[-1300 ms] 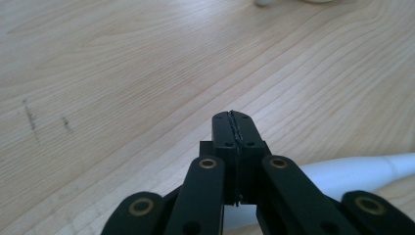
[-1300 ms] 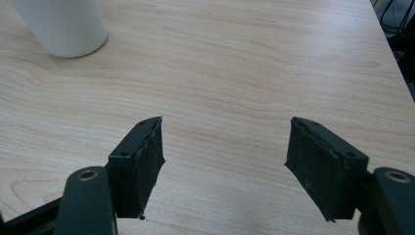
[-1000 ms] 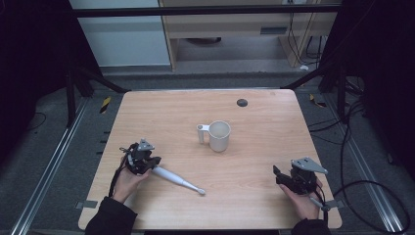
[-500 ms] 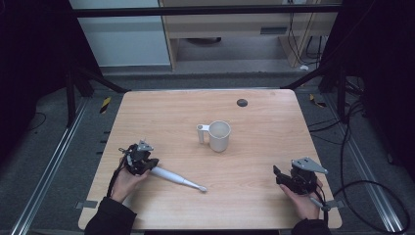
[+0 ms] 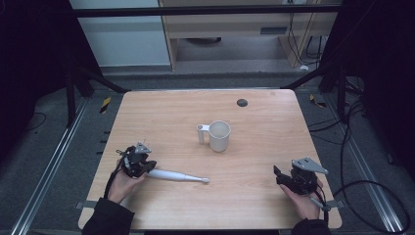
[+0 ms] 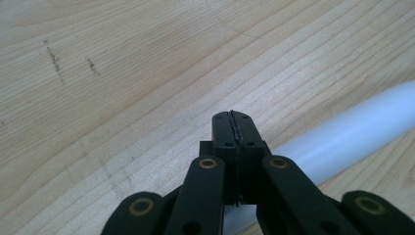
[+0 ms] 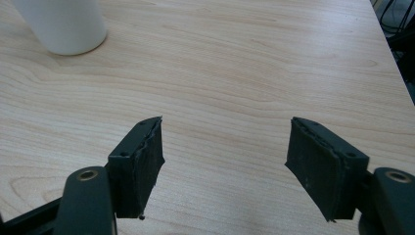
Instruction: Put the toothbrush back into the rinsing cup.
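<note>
Wooden table (image 5: pixel 161 112), pale grain, bare across most of its top.

White mug (image 5: pixel 219 135) upright near the middle, handle turned to the left in the high view. In the right gripper view its base (image 7: pixel 61 24) sits at the top left corner, well apart from the jaws.

White rod-shaped tool (image 5: pixel 175 176), long and tapering, lies flat on the table at front left, thin end pointing right toward the table's middle. Thick end sits at the left gripper. In the left gripper view the tool (image 6: pixel 352 132) runs out to the right from beneath the jaws.

Left gripper (image 5: pixel 138 164), held in the person's left hand at the front left edge. Jaws pressed fully together, pad to pad (image 6: pixel 237 128); the tool passes just under them, not between the pads.

Right gripper (image 5: pixel 283 176), in the right hand at front right. Jaws stand apart (image 7: pixel 225 156) with bare wood between them, nothing gripped.

Small dark round spot (image 5: pixel 242 102) on the far part of the table.
</note>
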